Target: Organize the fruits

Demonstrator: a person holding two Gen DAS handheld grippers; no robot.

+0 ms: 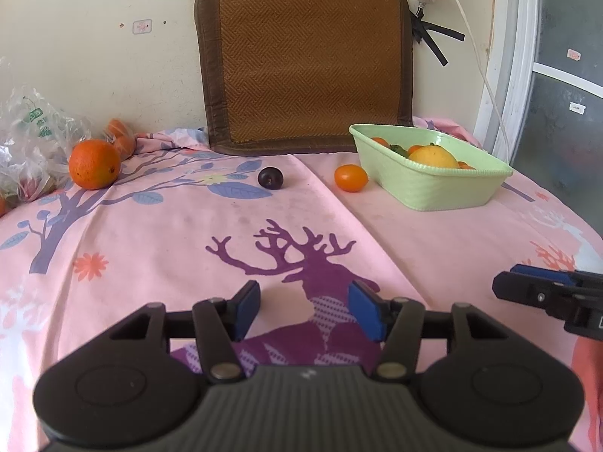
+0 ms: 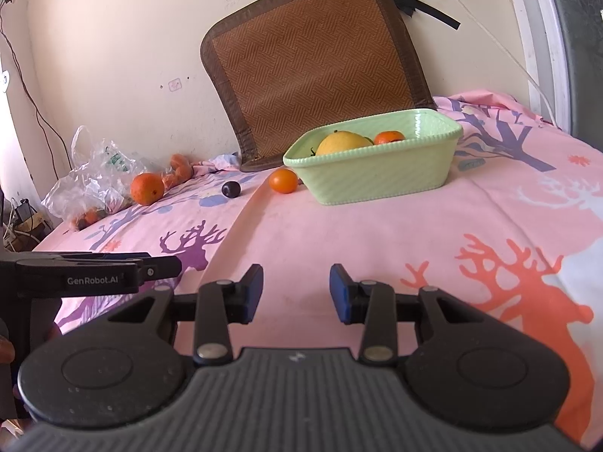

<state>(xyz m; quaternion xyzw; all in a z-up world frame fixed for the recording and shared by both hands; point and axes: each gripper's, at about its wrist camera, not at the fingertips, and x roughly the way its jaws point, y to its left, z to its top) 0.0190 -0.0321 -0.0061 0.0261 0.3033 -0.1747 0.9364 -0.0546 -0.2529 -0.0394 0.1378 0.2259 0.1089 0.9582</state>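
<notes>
nearest the cameras, the left gripper (image 1: 304,310) hangs over the purple deer print (image 1: 316,275) on the pink cloth (image 1: 150,263), its blue-padded fingers (image 1: 248,309) apart with only cloth showing between them. the right gripper (image 2: 296,292) hangs beside it over plain pink cloth, fingers (image 2: 341,297) likewise apart and holding nothing.

taking the green basket (image 1: 426,184) as the landmark: it sits on the cloth farther back, well beyond both grippers and toward the right gripper's side. inside it lie a large yellow fruit (image 2: 341,142) and a small orange fruit (image 2: 389,137), with more orange pieces partly hidden behind the yellow one. just beside the basket's near left corner rests a small orange tomato-like fruit (image 1: 350,177), apparently not quite touching the wall. further left of the basket lies a dark plum (image 1: 270,177), apart from the tomato-like fruit. well to the left of the basket sits a big orange (image 1: 94,164), next to a crumpled clear plastic bag (image 1: 30,150) with more fruit in it. behind the basket, a brown woven mat (image 1: 305,60) leans against the cream wall (image 1: 94,56).
</notes>
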